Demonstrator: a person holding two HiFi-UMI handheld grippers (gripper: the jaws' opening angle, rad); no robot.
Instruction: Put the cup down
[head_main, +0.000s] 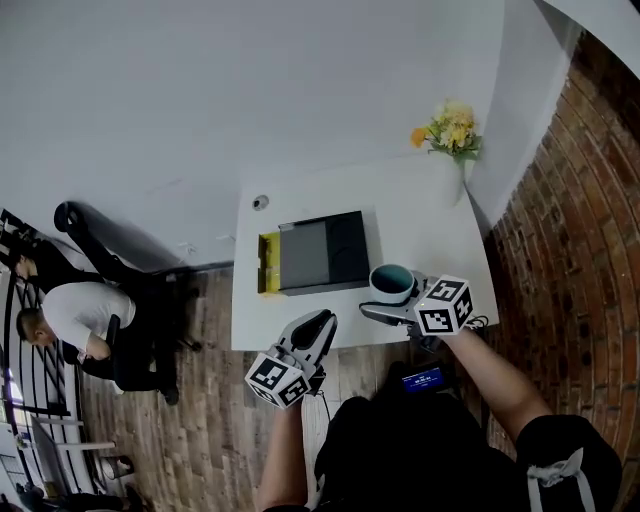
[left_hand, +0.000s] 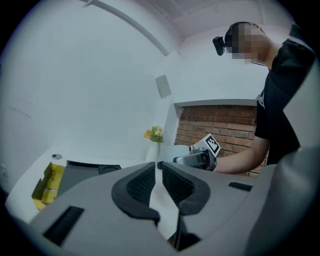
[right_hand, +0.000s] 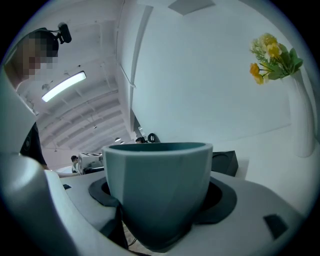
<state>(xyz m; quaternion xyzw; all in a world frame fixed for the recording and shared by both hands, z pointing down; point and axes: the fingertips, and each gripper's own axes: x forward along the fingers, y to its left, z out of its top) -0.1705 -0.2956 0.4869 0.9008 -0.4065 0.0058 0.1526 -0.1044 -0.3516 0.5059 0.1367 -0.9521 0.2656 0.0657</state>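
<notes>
The teal cup (right_hand: 159, 190) stands upright, pinched by its sides between the 2 jaws of the right gripper (head_main: 398, 304). In the head view it is over the near edge of the white table (head_main: 420, 215), just right of the black tray (head_main: 320, 252). This looks like the approach before set-down: next, lower it until the base meets bare tabletop, then release. The left gripper (left_hand: 156, 172), off the table, is pressed together on nothing. The cup's base is hidden, so contact with the table cannot be told
</notes>
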